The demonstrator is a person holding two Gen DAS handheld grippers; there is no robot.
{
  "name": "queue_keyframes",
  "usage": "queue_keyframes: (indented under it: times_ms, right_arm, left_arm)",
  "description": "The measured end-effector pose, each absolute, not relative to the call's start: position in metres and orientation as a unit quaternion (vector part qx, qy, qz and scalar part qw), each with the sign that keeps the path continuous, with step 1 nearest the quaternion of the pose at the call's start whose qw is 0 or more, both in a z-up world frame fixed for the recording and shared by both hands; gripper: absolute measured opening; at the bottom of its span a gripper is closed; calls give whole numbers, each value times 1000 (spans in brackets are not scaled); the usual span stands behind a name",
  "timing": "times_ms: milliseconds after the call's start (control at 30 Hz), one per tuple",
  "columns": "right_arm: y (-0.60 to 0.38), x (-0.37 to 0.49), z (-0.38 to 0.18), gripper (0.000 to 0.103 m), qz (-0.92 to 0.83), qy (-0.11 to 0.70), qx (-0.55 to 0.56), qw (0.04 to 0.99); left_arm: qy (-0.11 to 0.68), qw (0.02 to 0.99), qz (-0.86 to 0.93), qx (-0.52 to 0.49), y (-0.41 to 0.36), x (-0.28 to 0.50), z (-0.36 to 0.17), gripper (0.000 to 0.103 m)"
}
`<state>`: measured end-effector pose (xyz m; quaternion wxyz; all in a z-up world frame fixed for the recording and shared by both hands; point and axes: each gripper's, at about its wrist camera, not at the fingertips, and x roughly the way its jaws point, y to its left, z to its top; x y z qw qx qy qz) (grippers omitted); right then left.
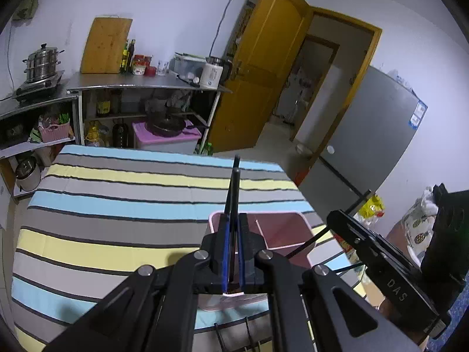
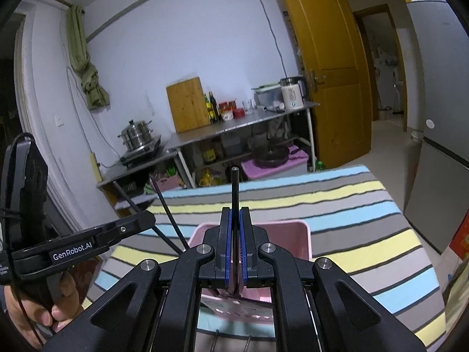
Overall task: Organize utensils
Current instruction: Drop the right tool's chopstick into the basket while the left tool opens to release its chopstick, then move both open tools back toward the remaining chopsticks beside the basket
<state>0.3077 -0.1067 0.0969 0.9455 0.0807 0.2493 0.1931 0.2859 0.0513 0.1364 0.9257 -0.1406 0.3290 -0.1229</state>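
- Left gripper (image 1: 232,226): blue-padded fingers (image 1: 225,252) pressed together on a pair of black chopsticks (image 1: 233,193), which rise upright and slightly fanned past the fingertips.
- Right gripper (image 2: 235,220): blue-lined fingers (image 2: 244,252) clamped on a single black chopstick (image 2: 234,187), standing upright out of the tips.
- Pink bin (image 1: 288,231): rectangular, open-topped, directly beneath both grippers, toward the right near part of the table; both sets of sticks sit above its opening. An inner divider line shows along its floor.
- Striped tablecloth (image 1: 117,193): bands of blue, grey and yellow, covering the table under the bin.
- Wire rack (image 2: 231,337): thin black bars at the near edge, only partly seen.
- Steel counter (image 1: 140,83): far side, against the wall, carrying a wooden cutting board (image 1: 105,45), bottles and jars, and a white kettle (image 1: 211,74).
- Steamer pot (image 1: 42,63): on a cooktop, far left.
- Yellow door (image 1: 263,67): far right, standing open.
- Grey refrigerator (image 1: 372,135): right of the doorway.
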Motion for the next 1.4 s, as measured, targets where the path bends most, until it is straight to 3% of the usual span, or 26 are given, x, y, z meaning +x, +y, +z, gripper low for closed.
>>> queue_keyframes:
  times_ms: [267, 333, 400, 500, 1100, 1400]
  right_arm:
    - [-107, 309, 85, 5, 188, 265, 70, 943]
    - [-109, 308, 86, 6, 185, 267, 67, 943]
    - [-112, 306, 87, 14, 185, 267, 73, 943]
    - [-118, 302, 91, 14, 181, 266, 76, 944]
    - [-154, 235, 116, 15, 183, 239, 86, 950]
    - [-165, 198, 111, 15, 182, 238, 92, 950]
  left_arm:
    - [349, 920, -118, -132, 45, 291, 119, 6]
    - [349, 921, -114, -130, 46, 290, 119, 11]
    - [345, 922, -113, -134, 48, 285, 122, 27]
    - [335, 926, -110, -135, 50, 278, 128, 33]
    - [288, 944, -90, -134, 69, 218, 160, 44]
    - [273, 947, -91, -144, 73, 174, 155, 44]
